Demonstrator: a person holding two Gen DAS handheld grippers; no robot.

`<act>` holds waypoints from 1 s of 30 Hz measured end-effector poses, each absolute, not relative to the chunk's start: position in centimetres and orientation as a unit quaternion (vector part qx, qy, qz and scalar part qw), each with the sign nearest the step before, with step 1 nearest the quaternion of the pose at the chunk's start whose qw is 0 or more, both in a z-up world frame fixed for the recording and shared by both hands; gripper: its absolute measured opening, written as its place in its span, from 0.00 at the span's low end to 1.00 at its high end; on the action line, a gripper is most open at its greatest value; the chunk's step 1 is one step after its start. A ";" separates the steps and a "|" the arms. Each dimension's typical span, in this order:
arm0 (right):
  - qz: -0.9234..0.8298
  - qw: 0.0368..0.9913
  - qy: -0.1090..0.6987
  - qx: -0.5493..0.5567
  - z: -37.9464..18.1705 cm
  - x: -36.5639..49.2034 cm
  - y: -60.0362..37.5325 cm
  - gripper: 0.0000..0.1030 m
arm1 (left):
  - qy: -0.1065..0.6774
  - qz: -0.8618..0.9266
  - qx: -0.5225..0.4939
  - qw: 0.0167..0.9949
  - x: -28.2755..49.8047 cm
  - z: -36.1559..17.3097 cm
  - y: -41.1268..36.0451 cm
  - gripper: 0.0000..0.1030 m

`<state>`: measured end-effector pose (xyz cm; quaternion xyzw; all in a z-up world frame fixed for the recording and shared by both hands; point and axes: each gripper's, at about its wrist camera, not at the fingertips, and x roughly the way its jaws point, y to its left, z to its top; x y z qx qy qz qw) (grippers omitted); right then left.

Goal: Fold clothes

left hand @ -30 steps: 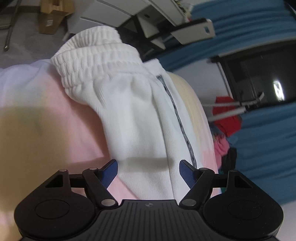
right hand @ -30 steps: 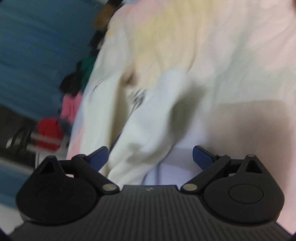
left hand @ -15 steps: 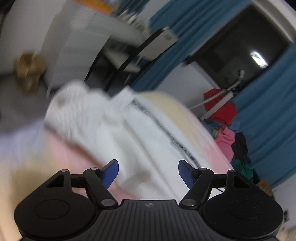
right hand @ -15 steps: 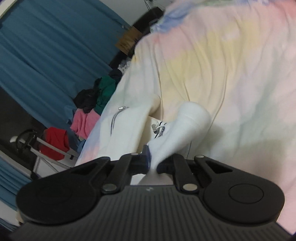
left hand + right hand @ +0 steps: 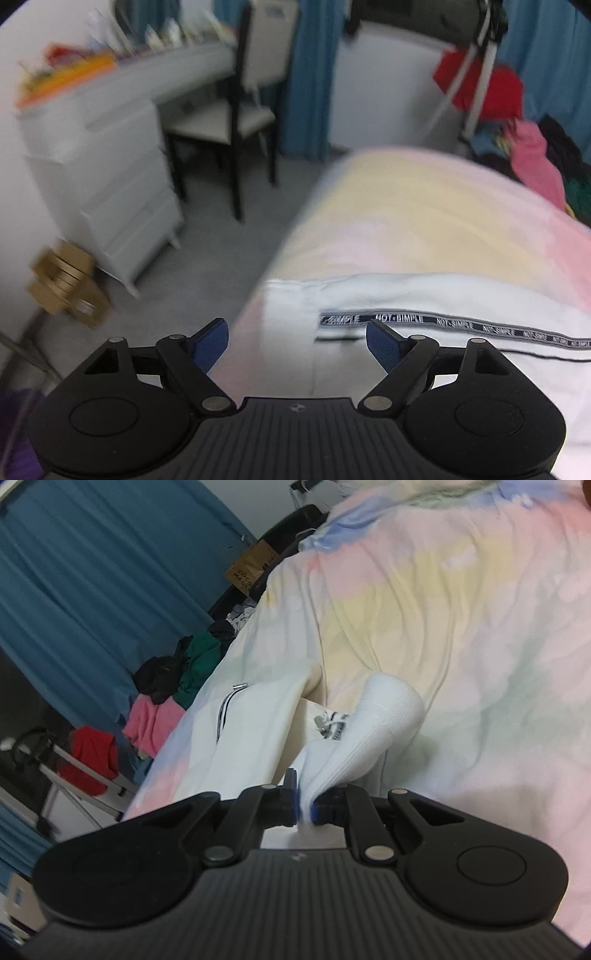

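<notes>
One gripper (image 5: pixel 303 806) pinches the white trousers (image 5: pixel 347 738).

The white trousers (image 5: pixel 258 738) are soft ribbed knit cloth, matt, with a woven printed tape (image 5: pixel 461 325) at three o'clock. The bed cover (image 5: pixel 461 646) is smooth pastel cloth. The right gripper (image 5: pixel 303 810) is matt black plastic with small shiny metal pins.

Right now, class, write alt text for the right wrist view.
The right gripper pinches a bunched fold of the white garment above a pastel bedspread, jaws shut on it. Blue curtains and piled clothes fill the left.
</notes>
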<state>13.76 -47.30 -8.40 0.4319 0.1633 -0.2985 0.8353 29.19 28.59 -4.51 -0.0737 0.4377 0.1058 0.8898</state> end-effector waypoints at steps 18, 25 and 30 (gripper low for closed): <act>-0.328 0.828 0.166 0.423 -9.7 13.5 -46.3 0.10 | 0.278 0.134 0.004 0.951 33.6 4.2 21.1 0.18; -0.336 0.828 0.163 0.418 -9.8 13.1 -45.6 0.10 | 0.202 0.221 -0.010 0.954 42.3 11.0 17.5 0.18; -0.348 0.824 0.158 0.418 -10.5 13.9 -46.3 0.10 | 0.259 0.260 -0.046 0.929 48.8 5.7 16.6 0.21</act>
